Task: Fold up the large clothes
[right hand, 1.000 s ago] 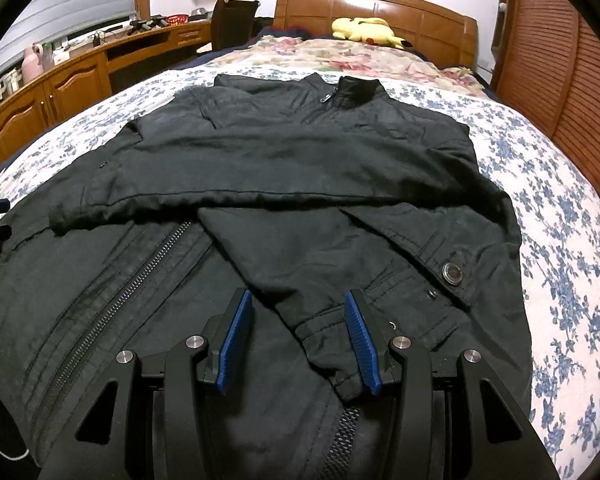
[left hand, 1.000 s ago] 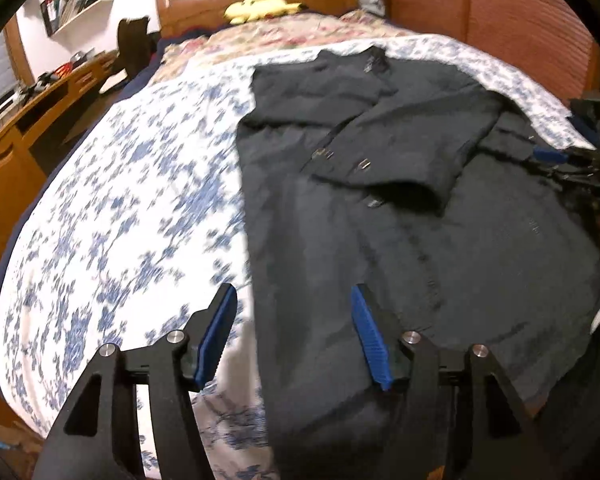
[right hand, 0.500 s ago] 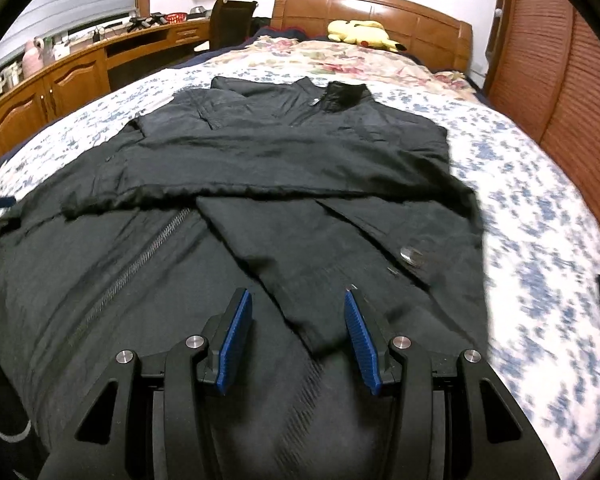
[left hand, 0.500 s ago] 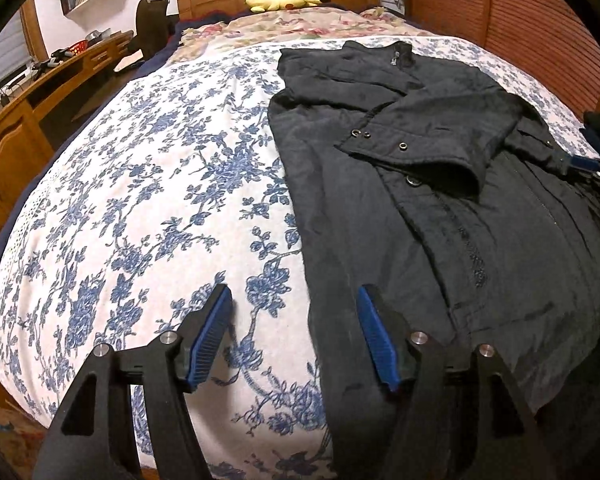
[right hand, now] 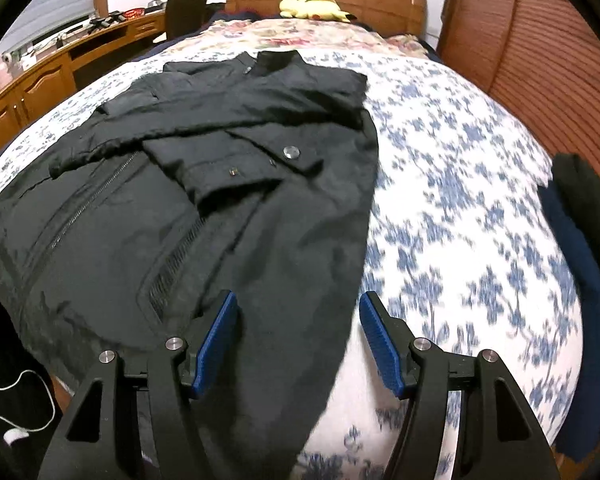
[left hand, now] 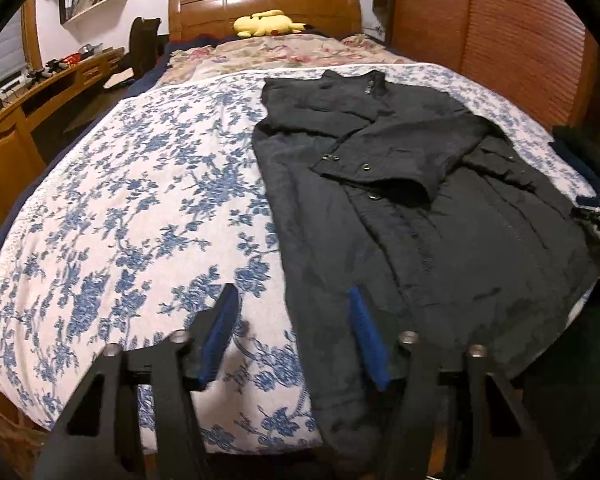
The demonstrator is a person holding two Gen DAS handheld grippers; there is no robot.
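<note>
I see the black jacket (left hand: 420, 208) lying flat on the bed (left hand: 140, 208), collar toward the wooden headboard (left hand: 264, 4) at 12 o'clock. Both sleeves are folded across the chest. The floral bedspread shows bare on either side of it.

My left gripper (left hand: 292, 332) hangs over the jacket's left edge near the hem. Its fingers are apart and closing. The 3 o'clock finger sits over black cloth, the 9 o'clock finger over the bedspread. The edge runs between them, and neither pad presses on it as far as I can tell.

My right gripper (right hand: 298, 340) hangs over the opposite edge of the jacket (right hand: 220, 200), also near the hem. Its fingers are apart and opening. The 9 o'clock finger is over cloth, the 3 o'clock finger over the bedspread. Nothing is clamped.

A yellow plush toy (right hand: 314, 6) rests against the headboard. A wooden desk (right hand: 40, 80) runs along the wall at 10 o'clock. Dark folded clothes (right hand: 584, 264) sit at 3 o'clock on the bed's edge in the right wrist view.
</note>
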